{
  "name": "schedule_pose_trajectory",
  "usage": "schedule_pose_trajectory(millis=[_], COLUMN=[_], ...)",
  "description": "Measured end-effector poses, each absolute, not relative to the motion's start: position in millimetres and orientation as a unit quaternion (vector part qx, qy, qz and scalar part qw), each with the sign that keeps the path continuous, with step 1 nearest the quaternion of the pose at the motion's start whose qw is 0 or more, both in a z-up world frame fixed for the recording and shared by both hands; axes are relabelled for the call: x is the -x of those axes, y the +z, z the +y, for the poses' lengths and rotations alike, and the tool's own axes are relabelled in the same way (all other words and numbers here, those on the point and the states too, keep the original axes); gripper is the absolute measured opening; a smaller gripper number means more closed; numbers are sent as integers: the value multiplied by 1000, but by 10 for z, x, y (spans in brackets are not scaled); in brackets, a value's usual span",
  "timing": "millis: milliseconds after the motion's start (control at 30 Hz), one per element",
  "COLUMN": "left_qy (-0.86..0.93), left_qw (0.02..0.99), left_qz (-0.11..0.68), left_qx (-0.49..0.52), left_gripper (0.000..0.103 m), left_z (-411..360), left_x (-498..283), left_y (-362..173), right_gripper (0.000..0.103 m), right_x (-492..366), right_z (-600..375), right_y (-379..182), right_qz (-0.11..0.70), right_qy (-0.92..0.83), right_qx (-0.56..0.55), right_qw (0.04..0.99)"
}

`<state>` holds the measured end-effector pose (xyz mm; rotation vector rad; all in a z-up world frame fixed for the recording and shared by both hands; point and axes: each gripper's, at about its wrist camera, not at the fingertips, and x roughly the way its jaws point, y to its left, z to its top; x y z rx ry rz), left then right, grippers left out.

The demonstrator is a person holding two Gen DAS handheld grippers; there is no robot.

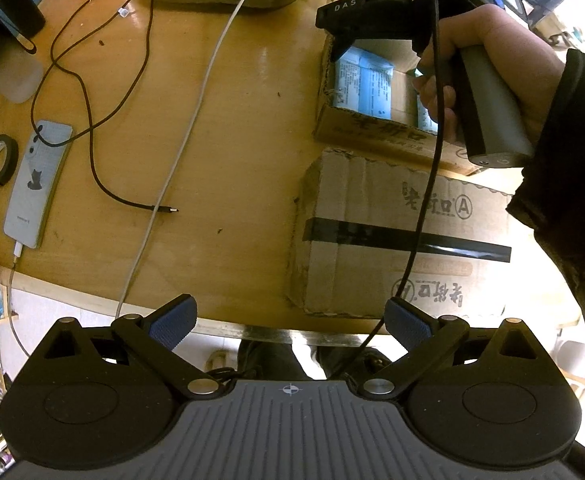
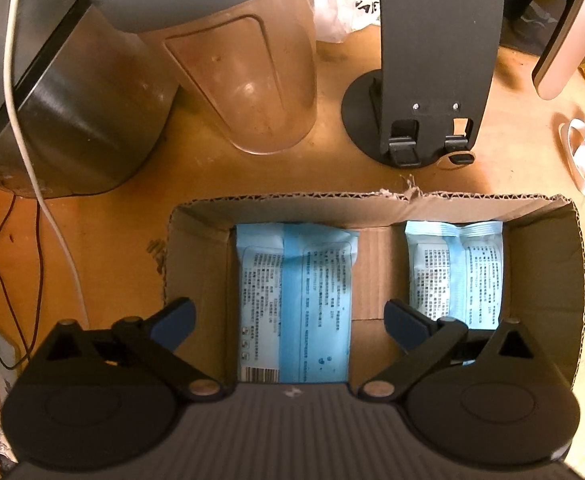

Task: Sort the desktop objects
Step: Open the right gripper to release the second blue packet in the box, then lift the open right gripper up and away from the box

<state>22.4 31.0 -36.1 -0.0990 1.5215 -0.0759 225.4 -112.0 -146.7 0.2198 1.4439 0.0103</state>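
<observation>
Wet-wipe packs (image 2: 294, 304) lie lengthwise in the open carton (image 2: 544, 280) straight ahead between our empty, spread right gripper (image 2: 290, 318) jaws, while our left gripper (image 1: 290, 318), also released, hangs off the table's (image 1: 220, 152) near edge.

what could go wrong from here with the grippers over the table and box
1. The right gripper hangs open over the open box holding two blue packets; lowering further, a finger might catch the cardboard wall.
2. A black cable trails from the right gripper across the taped box by the left gripper; it could snag.
3. The white cable runs to the phone; catching it might drag the phone.
</observation>
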Motion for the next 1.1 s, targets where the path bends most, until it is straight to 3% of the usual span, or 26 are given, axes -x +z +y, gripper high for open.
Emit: schedule_pose_trajectory(millis=[400, 1100], left_qy=[-35, -39], left_qw=[723, 726], left_qz=[689, 685], left_qx=[43, 39], left_gripper=[103, 103], left_z=[294, 275], left_x=[-214, -162], left_y=[-356, -340], right_gripper=[103, 103], right_x=[-2272, -1996], right_z=[-1180, -1329], right_y=[-1381, -732], right_qz=[655, 641], right_qy=[14, 33], right_qx=[-100, -117], right_qw=[748, 757])
